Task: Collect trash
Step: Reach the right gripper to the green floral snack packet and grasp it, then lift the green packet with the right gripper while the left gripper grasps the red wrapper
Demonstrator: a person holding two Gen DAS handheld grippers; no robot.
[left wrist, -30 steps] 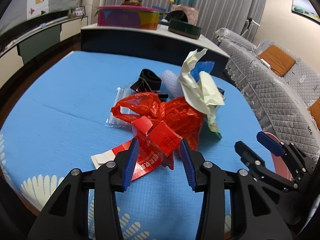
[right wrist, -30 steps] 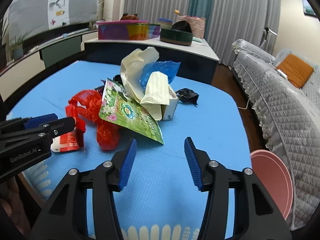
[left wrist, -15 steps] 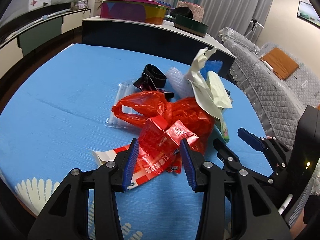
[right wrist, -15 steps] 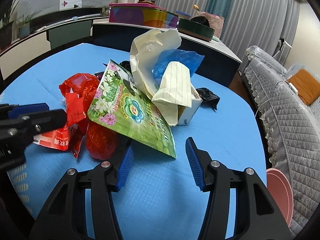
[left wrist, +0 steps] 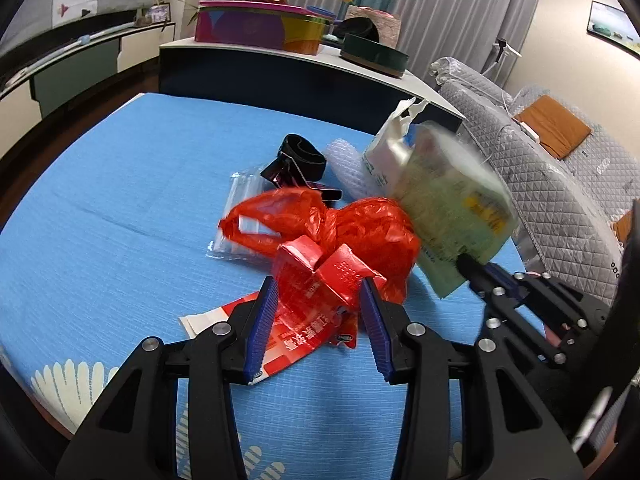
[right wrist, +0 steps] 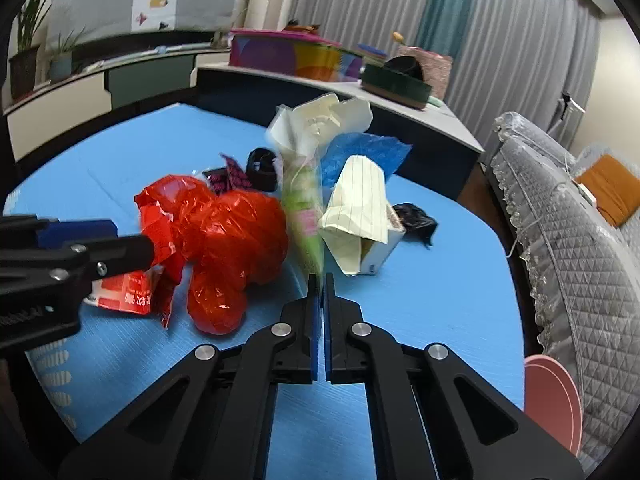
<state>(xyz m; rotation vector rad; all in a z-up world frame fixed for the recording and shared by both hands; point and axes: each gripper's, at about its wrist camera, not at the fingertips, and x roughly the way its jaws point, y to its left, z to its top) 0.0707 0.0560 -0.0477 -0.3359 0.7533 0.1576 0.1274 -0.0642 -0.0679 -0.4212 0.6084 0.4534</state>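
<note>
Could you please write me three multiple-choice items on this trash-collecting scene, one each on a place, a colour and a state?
1. Where does the red carton sit?
A. Between the left gripper's open fingers
B. On the grey sofa
C. On the far counter

2. What colour is the crumpled plastic bag beside the carton?
A. Yellow
B. Red
C. White

3. How is the right gripper now?
A. Wide open above the mat
B. Shut on the green packet
C. Shut on the black wrapper

Answers: 1 A, the carton lies between the blue pads in the left wrist view, whether they press on it is unclear. 2 B, the bag is bright red in both views. 3 B, its jaws have just closed and the packet's corner is pinched between them.
</note>
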